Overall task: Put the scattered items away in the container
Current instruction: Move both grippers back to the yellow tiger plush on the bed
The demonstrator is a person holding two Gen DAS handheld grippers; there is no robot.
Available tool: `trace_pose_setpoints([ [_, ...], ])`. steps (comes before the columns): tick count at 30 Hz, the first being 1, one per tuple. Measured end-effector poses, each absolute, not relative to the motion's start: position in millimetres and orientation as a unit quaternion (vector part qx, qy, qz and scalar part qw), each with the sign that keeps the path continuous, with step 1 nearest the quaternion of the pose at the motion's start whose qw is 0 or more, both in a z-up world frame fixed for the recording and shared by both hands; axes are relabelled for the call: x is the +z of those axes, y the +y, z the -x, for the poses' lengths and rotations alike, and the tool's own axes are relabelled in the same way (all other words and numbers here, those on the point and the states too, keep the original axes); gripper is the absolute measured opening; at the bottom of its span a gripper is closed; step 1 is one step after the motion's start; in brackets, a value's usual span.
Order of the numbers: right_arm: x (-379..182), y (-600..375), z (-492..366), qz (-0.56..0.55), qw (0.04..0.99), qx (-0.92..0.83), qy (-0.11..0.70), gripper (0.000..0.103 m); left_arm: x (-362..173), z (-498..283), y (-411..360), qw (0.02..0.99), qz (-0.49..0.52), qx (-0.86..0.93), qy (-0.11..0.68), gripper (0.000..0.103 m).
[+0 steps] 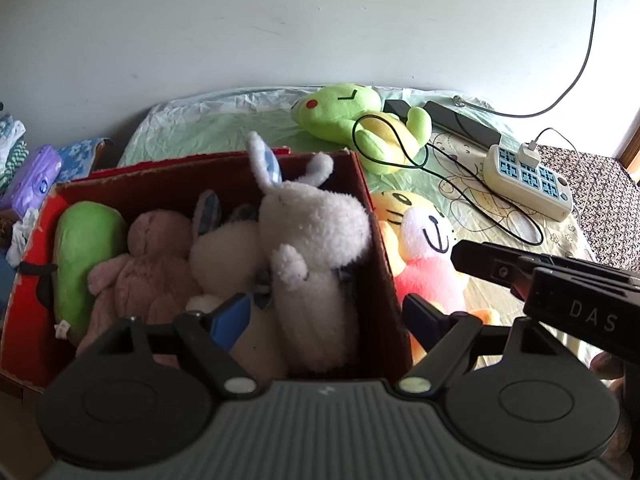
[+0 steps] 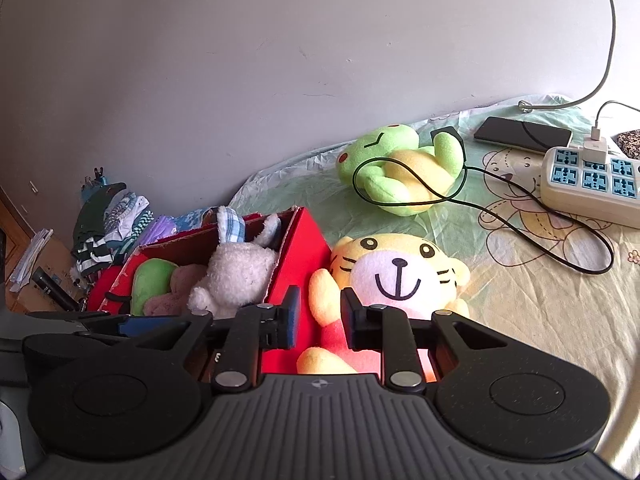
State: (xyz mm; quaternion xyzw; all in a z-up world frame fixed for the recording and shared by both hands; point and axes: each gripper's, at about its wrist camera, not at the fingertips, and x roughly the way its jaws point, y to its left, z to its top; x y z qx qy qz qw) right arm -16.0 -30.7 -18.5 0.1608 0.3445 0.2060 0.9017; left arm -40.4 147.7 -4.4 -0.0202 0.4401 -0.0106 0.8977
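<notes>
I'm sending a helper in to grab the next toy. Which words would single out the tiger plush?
Start at the red cardboard box full of plush animals on the bed. Right beside its outer wall lies the tiger plush: yellow with black stripes, a white smiling muzzle and pink body. The only other loose toy, the green frog plush, lies farther back under a black cable.

Bed sheet (image 2: 520, 300) carries red box (image 2: 304, 248), plush toys, power strip (image 2: 592, 184).

My left wrist view sits close above the red box (image 1: 372, 216), looking down into it and on toward the wall. My right wrist view sits lower and further right, just beside the box's outer side (image 2: 304, 248), facing the tiger plush (image 2: 396, 272) up close. Both views share the box, the tiger (image 1: 424, 240), the green frog plush (image 1: 352, 116) (image 2: 392, 160) and the power strip (image 1: 524, 176) (image 2: 592, 184).
</notes>
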Motion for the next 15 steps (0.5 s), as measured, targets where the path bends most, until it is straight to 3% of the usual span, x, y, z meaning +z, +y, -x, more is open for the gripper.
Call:
trace_pose_setpoints([
  [6,-19.2,-31.3,18.4,-0.157,0.902,0.199,0.348,0.025,-6.9,41.3,148.4,0.902,0.010,-0.006,0.431,0.095],
  [15,-33.3,-32.0,5.2,-0.141,0.898,0.181,0.376,0.031,1.1,35.6,151.1,0.906,0.005,-0.008,0.422,0.096],
])
